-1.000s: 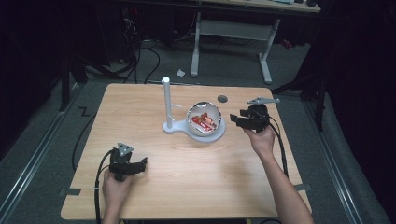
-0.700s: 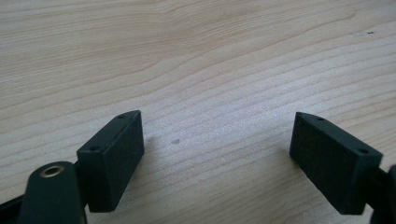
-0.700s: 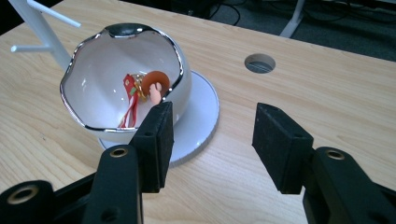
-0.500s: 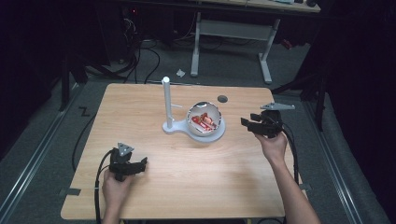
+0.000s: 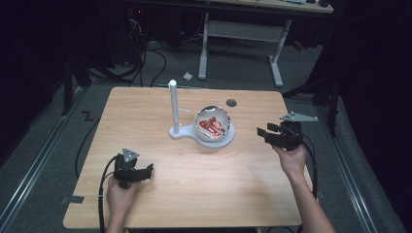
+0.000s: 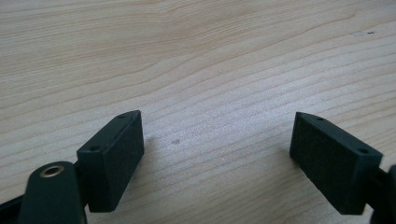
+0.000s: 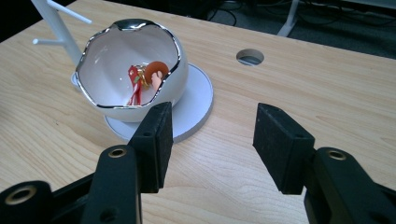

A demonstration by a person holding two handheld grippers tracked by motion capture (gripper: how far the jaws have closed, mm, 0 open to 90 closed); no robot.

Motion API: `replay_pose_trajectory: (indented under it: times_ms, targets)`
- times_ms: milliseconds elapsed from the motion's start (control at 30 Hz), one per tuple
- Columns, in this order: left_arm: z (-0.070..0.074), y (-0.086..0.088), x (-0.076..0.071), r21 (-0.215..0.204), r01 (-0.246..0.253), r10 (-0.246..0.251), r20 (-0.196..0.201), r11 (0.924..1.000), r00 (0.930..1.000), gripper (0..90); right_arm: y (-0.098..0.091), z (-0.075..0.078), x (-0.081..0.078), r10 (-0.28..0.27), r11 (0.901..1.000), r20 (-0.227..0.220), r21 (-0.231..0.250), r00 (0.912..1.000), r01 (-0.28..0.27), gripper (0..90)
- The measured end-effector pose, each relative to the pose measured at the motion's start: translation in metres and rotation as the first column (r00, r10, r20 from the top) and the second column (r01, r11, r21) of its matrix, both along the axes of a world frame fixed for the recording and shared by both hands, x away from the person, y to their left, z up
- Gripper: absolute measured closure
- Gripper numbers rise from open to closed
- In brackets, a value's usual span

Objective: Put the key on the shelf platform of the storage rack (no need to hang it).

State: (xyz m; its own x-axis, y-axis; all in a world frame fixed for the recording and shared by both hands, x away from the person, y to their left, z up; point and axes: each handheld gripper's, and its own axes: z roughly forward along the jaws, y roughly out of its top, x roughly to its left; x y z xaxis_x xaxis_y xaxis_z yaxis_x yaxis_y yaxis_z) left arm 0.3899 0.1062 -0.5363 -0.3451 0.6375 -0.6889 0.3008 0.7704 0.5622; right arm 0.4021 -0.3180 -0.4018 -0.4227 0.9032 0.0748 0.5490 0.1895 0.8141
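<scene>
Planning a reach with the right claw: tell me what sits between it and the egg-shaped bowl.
Nothing visible. The right claw, open, faces the egg-shaped bowl across bare table; the bowl's white base plate lies nearest. The white peg stand is beyond the bowl.

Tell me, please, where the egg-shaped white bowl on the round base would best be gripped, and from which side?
Probably the jagged silver rim of the bowl nearest the right hand-held gripper. The opening tilts toward that gripper, so one jaw could slip inside and one outside the thin wall. The rounded shell looks too wide for the open jaws.
</scene>
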Motion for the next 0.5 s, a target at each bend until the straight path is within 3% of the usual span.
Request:
replay_pose_trajectory:
  times_ms: [500]
  targets:
    - [0.000, 0.000, 0.000, -0.001, -0.001, 0.001, 0.000, 1.0000, 1.0000, 18.0, -0.020, -0.008, -0.026, -0.028, 0.9991, 0.009, 0.032, 0.9996, 0.027, 47.8]
